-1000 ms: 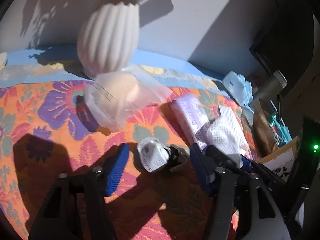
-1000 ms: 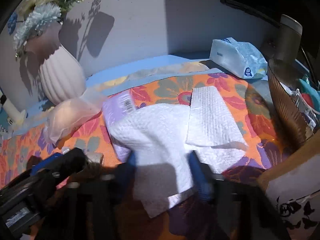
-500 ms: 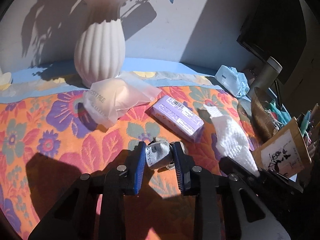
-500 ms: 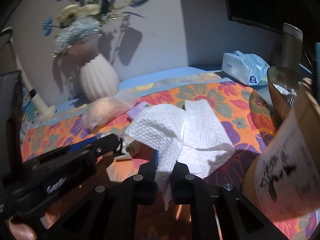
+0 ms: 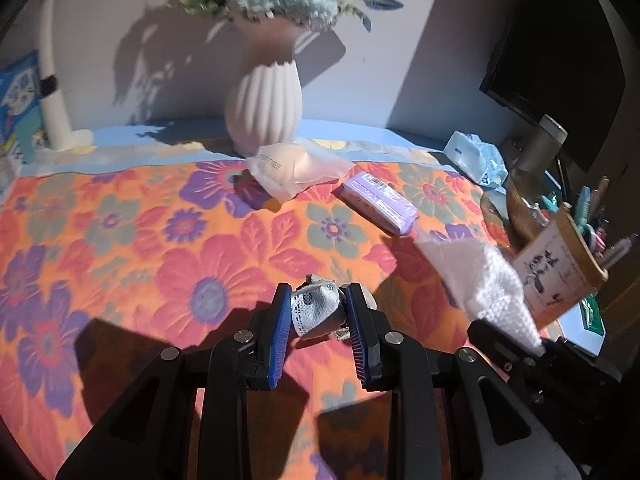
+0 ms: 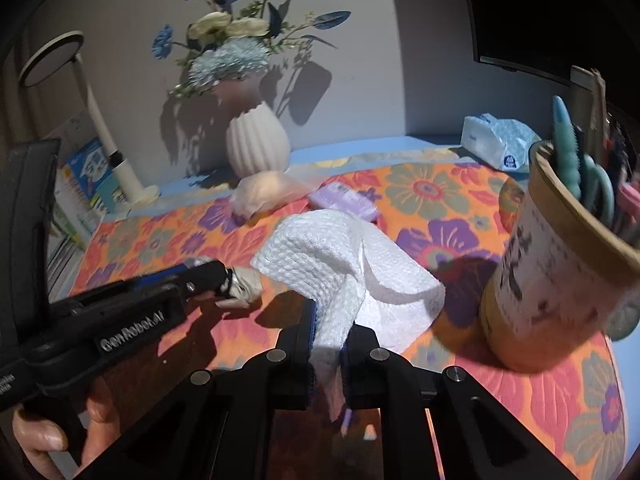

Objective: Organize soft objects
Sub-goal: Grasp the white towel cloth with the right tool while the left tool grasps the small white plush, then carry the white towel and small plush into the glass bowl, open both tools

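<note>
Crumpled wrapper (image 5: 316, 307) pinched — white towel (image 6: 340, 264) draped.

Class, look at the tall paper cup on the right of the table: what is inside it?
The paper cup holds stationery: a teal ridged tool, teal scissor handles and pens at its rim. Their lower parts and the cup's bottom are hidden by its wall.

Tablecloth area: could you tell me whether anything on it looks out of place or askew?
The purple pack lies diagonally on the tablecloth, and a clear bag slumps against the vase. Each claw is shut on something: left a crumpled wad, right a towel.
</note>
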A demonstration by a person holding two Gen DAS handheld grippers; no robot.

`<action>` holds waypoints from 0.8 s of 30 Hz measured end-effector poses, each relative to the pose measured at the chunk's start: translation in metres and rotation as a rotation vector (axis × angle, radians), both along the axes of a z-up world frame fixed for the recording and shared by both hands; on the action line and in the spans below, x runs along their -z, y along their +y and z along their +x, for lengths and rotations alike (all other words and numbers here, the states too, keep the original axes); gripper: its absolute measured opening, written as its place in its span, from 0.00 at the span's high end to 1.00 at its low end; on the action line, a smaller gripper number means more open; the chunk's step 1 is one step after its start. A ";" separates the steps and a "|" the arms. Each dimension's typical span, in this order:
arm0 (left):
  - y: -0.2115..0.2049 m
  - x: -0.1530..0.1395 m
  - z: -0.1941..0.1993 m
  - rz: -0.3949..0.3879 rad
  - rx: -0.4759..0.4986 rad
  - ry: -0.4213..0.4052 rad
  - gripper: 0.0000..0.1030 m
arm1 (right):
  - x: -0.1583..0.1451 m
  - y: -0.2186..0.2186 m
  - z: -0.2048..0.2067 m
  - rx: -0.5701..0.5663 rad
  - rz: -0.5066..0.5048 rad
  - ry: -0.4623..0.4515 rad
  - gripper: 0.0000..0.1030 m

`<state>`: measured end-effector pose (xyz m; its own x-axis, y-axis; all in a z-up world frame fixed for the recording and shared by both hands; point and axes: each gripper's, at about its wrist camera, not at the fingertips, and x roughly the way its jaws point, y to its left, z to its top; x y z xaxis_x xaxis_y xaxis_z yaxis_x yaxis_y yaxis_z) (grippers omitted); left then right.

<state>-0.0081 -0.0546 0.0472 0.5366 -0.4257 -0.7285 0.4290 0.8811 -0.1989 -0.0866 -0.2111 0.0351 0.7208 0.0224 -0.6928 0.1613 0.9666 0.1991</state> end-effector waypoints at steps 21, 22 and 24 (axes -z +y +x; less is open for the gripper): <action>0.018 -0.013 -0.050 0.004 0.015 -0.016 0.77 | 0.014 0.005 -0.042 -0.080 -0.057 0.127 0.27; 0.017 -0.010 -0.048 0.005 0.021 -0.009 0.77 | 0.019 0.004 -0.036 -0.074 -0.082 0.140 0.27; 0.015 -0.006 -0.045 0.002 0.032 0.000 0.77 | 0.025 0.001 -0.026 -0.098 -0.074 0.150 0.27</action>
